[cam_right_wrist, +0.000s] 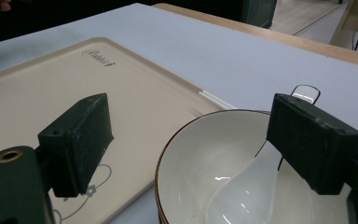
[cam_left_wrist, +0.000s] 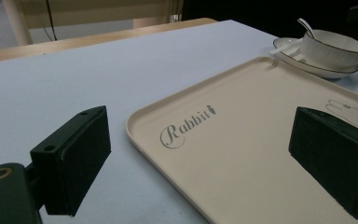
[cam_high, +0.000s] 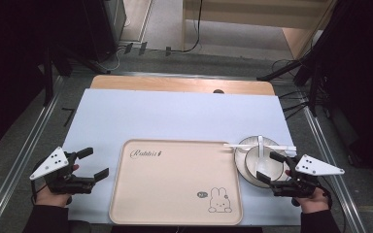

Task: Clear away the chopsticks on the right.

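Crockery sits off the tray [cam_high: 175, 182], at its 2 o'clock corner: bowl [cam_high: 266, 165] on a plate [cam_high: 242, 162], spoon [cam_high: 261, 148] inside, chopsticks [cam_high: 260, 146] across the far rim. Nothing looks moved yet, so I judge the work barely begun. Right gripper [cam_high: 271, 167] hovers at the bowl's 5 o'clock edge, jaws spread either side of the rim, gripping nothing. Left gripper [cam_high: 91, 162] waits at the tray's 9 o'clock, jaws spread and empty

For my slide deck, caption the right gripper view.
Open right gripper poised over a bowl holding a spoon, beside a tray.
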`<state>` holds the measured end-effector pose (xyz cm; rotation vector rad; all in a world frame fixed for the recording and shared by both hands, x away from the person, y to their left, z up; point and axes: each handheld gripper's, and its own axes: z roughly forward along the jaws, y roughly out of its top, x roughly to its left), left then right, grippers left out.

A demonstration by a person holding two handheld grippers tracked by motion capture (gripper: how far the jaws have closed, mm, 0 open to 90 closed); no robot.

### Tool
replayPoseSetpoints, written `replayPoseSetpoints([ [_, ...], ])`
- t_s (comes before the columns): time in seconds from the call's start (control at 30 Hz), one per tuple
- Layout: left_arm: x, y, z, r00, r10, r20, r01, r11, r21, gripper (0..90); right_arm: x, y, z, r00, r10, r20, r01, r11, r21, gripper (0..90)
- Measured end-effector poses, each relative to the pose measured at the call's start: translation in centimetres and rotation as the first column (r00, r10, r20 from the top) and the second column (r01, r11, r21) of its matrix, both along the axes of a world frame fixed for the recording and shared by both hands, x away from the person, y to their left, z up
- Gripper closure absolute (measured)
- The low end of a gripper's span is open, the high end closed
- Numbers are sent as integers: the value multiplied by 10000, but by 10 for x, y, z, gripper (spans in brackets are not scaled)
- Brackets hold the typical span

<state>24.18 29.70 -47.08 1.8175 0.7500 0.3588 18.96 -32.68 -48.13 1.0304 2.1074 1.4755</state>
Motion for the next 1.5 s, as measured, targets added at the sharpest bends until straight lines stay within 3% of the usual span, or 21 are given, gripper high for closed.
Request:
replayPoseSetpoints([
  [0.97, 0, -1, 1, 10000, 11, -24, -11, 9999, 145, 65, 0, 2, 1, 9999, 139, 3, -139, 9999, 27, 142],
  [1.2, 0, -1, 1, 10000, 28, -44, -27, 9998, 173, 66, 0, 5, 3, 9990, 404, -164, -394, 9975, 583, 129],
  [1.3, 0, 0, 1, 10000, 37, -37, -36, 9998, 180, 66, 2, 7, 6, 9987, 83, -499, -57, 9987, 510, 117],
  [1.5, -1, -1, 1, 10000, 40, -50, -39, 9997, 235, 67, 8, -5, 19, 9941, -941, -536, 951, 9953, 175, 118],
])
